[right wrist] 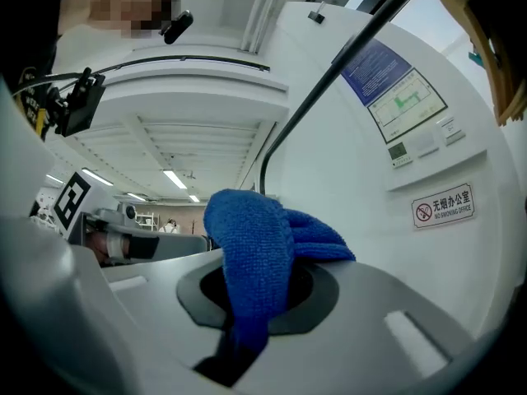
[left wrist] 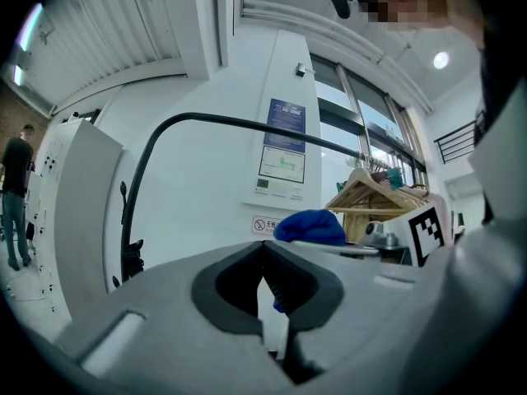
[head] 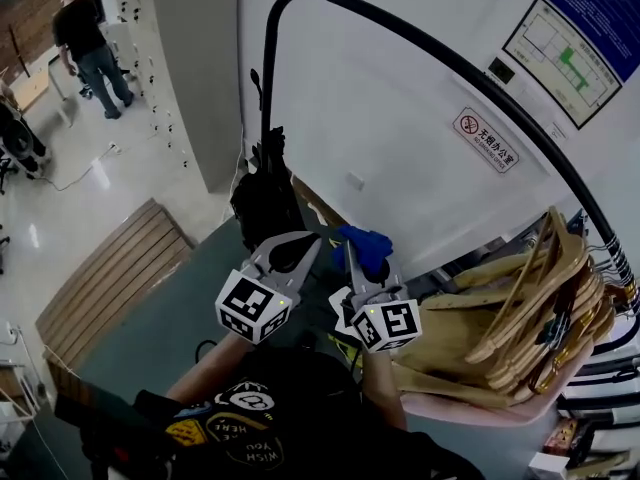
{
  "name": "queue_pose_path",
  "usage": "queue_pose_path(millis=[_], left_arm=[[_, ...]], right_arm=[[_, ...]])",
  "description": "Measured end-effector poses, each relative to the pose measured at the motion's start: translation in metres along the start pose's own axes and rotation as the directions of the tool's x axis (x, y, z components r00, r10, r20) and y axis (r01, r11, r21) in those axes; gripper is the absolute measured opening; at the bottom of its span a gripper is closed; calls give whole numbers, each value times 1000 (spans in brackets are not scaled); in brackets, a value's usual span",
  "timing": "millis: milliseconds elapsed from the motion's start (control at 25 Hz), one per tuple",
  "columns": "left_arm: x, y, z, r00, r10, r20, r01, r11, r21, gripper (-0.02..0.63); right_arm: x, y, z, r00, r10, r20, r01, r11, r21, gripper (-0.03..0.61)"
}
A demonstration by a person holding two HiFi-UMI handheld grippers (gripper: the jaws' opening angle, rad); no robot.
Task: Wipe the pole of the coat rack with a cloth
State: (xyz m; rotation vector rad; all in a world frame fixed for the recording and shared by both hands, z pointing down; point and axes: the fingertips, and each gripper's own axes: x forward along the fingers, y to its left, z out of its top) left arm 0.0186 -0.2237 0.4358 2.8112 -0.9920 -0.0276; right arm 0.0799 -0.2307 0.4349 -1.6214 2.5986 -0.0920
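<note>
The coat rack's black pole [head: 268, 78] rises at the left and arcs over to the right [head: 520, 133]; it also shows in the left gripper view [left wrist: 136, 183] and the right gripper view [right wrist: 329, 81]. A blue cloth [right wrist: 259, 249] is pinched in my right gripper [head: 352, 250], which is shut on it; the cloth [head: 365, 245] sits below the pole, apart from it. My left gripper [head: 305, 243] stands beside it, jaws shut with nothing between them [left wrist: 265, 249]. The cloth [left wrist: 311, 226] shows just right of its tips.
Several wooden hangers [head: 530, 308] hang at the rack's right end. A dark bag [head: 265, 198] hangs by the upright pole. White wall with a no-smoking sign [head: 486, 140] and a poster [head: 565, 53] behind. A slatted bench [head: 110, 278] lies left; a person [head: 90, 43] stands far back.
</note>
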Motion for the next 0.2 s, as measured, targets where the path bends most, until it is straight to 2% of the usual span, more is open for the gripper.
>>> queue_pose_path(millis=[200], left_arm=[[8,-12,-2,999,-32,0,32,999,-3,3]], right_arm=[[-13,-9,0,1000,-22,-4,22,1000,12,44]])
